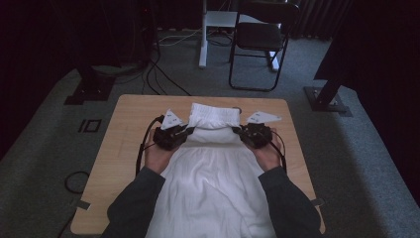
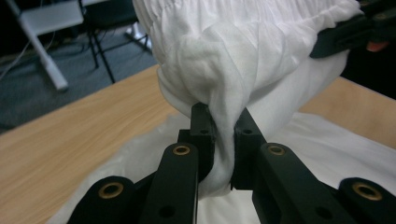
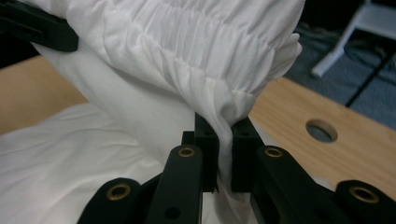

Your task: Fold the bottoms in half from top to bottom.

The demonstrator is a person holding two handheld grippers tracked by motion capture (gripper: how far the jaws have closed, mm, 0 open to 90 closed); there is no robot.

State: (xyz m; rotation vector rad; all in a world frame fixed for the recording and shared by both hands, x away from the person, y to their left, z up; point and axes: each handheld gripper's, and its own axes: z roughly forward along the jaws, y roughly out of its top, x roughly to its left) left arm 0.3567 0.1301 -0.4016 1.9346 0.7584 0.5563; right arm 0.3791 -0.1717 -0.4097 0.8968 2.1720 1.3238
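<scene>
One white garment is lying down the middle of the wooden tabletop, running from the centre of the high view to its bottom edge, with its gathered elastic waistband lifted at the far end. Two grippers are working on it. The left gripper, just left of centre in the high view, is pinching a fold of the white cloth between its fingers, which are pressed nearly together in the lower middle of the left gripper view. The right gripper, just right of centre, is pinching the other side of the waistband in the same way, the cloth squeezed between its fingers. Two hands and two dark sleeves are coming in from the bottom of the high view. One round hole is showing in the tabletop at the right of the right gripper view. Beyond the tabletop, at the top of the high view, one dark folding chair is standing on the grey carpet beside one white table leg, and several cables are trailing over the floor at the upper left. Nothing is standing between the grippers and the garment.
</scene>
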